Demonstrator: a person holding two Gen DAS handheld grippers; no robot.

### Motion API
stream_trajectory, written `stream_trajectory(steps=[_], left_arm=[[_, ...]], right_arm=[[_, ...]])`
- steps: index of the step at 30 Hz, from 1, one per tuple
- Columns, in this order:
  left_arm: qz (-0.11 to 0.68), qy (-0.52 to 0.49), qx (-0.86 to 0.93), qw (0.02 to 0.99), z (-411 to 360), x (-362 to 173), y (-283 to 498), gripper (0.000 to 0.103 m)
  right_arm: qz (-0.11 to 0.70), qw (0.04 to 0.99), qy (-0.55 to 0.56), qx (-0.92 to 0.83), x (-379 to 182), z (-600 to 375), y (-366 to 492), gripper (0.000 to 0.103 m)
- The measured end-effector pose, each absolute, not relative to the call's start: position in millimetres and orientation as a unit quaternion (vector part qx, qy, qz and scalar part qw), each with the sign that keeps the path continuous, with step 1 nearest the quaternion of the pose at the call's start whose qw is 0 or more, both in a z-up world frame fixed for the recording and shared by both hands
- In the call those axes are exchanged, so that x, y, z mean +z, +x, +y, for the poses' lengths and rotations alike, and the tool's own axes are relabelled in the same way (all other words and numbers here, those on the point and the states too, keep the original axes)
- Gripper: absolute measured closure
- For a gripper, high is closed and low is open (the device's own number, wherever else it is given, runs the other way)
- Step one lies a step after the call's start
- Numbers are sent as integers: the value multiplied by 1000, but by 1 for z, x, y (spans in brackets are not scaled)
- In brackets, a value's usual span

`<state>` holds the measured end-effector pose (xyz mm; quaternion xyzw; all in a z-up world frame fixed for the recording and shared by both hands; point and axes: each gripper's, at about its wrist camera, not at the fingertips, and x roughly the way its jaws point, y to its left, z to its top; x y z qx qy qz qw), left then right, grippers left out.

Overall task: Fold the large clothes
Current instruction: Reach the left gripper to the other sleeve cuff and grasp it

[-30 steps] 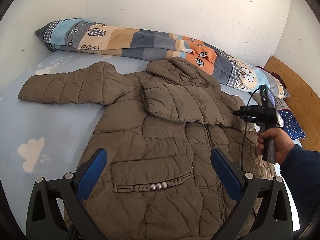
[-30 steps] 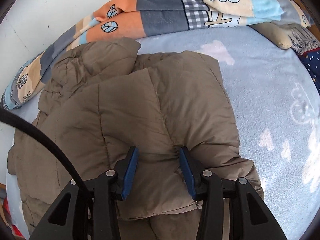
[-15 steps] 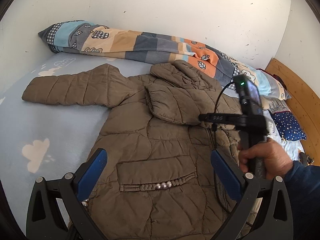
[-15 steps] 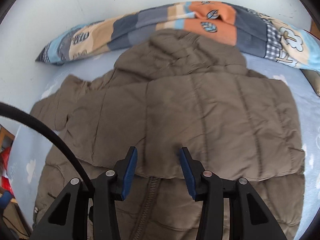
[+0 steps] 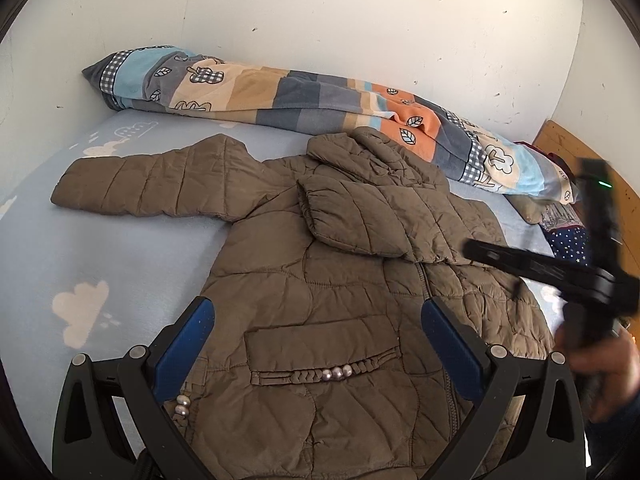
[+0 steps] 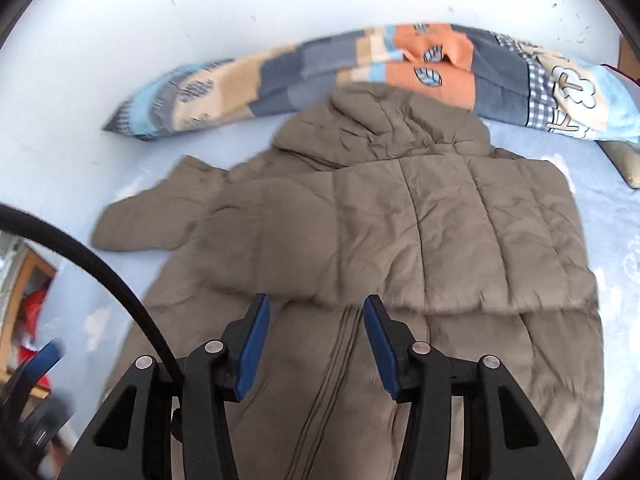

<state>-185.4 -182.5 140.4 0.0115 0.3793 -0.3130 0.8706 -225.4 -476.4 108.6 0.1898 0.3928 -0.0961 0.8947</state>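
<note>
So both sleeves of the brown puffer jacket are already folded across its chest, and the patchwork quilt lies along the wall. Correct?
Not quite. Only one sleeve is folded across the chest of the brown puffer jacket; the other sleeve lies stretched out flat on the blue sheet, as the left wrist view shows. The patchwork quilt does lie along the wall.

No readable words, brand names, labels or numbers anywhere. Only pictures printed on the patchwork blanket along the wall: leaves, trees and clouds, no letters legible. Same on the blue bedsheet below that blanket: white cloud shapes, no writing.
</note>
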Motion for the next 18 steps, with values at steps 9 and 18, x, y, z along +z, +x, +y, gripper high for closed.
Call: stream_trajectory(steps=[9,18], left_arm=[[372,33,-303,877,-187,136,-188,0],[380,66,-274,881,-184,114,-179,0]], right_arm=[[338,920,172,-97,127,-405,-351,35],[362,918,150,-64,109,-396,-347,35]])
